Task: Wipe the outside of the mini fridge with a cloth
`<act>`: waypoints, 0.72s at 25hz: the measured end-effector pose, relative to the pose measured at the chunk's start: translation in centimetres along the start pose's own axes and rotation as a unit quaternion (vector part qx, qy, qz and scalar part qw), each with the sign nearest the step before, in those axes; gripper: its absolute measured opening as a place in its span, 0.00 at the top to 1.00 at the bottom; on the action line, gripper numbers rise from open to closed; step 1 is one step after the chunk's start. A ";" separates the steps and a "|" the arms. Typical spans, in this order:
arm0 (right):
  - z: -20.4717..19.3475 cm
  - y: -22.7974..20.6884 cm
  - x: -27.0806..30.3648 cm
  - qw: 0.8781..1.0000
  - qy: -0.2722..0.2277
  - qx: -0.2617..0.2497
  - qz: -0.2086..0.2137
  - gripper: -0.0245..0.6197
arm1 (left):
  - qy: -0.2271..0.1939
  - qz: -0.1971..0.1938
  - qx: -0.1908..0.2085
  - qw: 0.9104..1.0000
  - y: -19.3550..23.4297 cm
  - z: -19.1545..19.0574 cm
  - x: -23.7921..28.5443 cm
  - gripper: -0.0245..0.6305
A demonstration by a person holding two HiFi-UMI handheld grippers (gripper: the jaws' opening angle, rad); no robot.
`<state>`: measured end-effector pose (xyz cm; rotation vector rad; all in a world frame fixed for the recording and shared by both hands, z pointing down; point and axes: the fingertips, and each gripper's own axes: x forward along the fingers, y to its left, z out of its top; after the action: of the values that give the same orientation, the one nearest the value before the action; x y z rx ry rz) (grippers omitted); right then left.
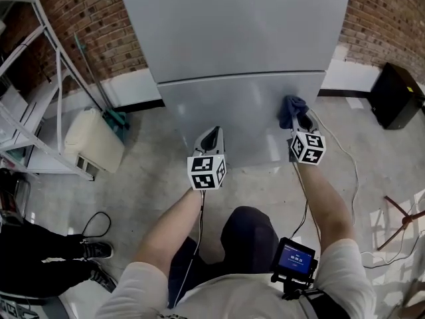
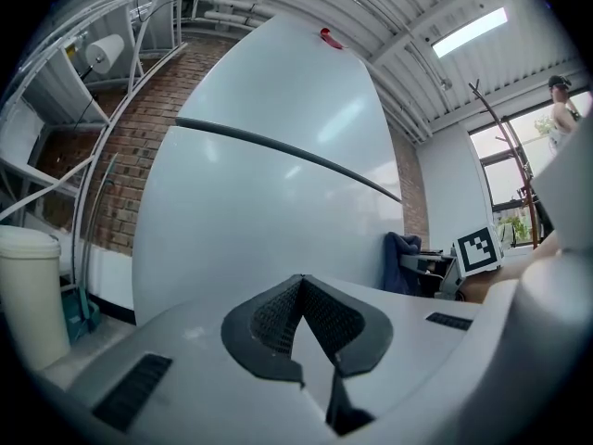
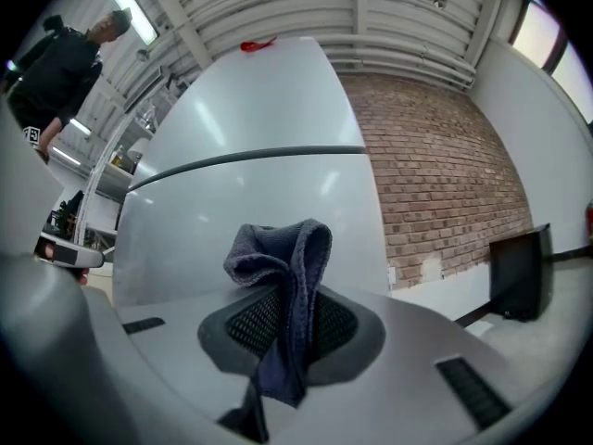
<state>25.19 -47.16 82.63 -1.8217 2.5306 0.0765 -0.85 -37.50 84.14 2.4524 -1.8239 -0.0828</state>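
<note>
Bare forearms (image 1: 174,228) of the person lie closest to the head camera, each ending in a hand-held gripper.

Straight ahead of both stands the tall, pale grey, smooth-fronted fridge (image 1: 232,32). It is upright, its long axis vertical and its front face turned toward the person. A dark horizontal door seam (image 1: 239,77) crosses it just above the level of the jaw tips.

The left hand-held gripper (image 1: 211,138) points at the lower door with its jaws pressed together on nothing (the ribbed pads meet at the tip in its own view). The right hand-held gripper (image 1: 302,119) is off to its right, near the lower door's right edge, and is clamped on a dark blue, bunched terry cloth (image 1: 292,108).

The cloth's long axis runs along the jaws. A rumpled fold stands out past the tips toward the fridge, and the tail trails back between the pads. Whether the fold is touching the door I cannot tell.

The step in hand looks like wiping the lower door. To do it well, I would:
- Keep the clamp firm.
- Lead with the protruding fold so that fabric, not the jaw tips, meets the panel.
- Press lightly and squarely.
- Sweep in overlapping passes parallel to the seam (the wad is small, so each stroke covers little).
- Keep the idle left one clear of the stroke.
</note>
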 end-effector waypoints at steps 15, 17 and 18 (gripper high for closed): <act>-2.3 8.0 -1.0 0.997 0.009 0.000 0.071 0.87 | -0.002 0.038 -0.003 0.999 4.0 -1.2 -2.7 0.96; -2.4 12.1 -0.3 0.995 0.009 -0.004 0.104 0.87 | -0.006 0.048 -0.002 0.999 5.7 -0.8 -3.4 0.96; -2.6 14.3 0.0 0.992 0.010 -0.006 0.122 0.87 | -0.007 0.055 -0.002 0.998 6.6 -0.8 -3.9 0.96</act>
<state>11.66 -42.82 85.59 -1.5144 2.7605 0.0782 -8.20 -35.65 85.57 2.3487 -1.9591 -0.0975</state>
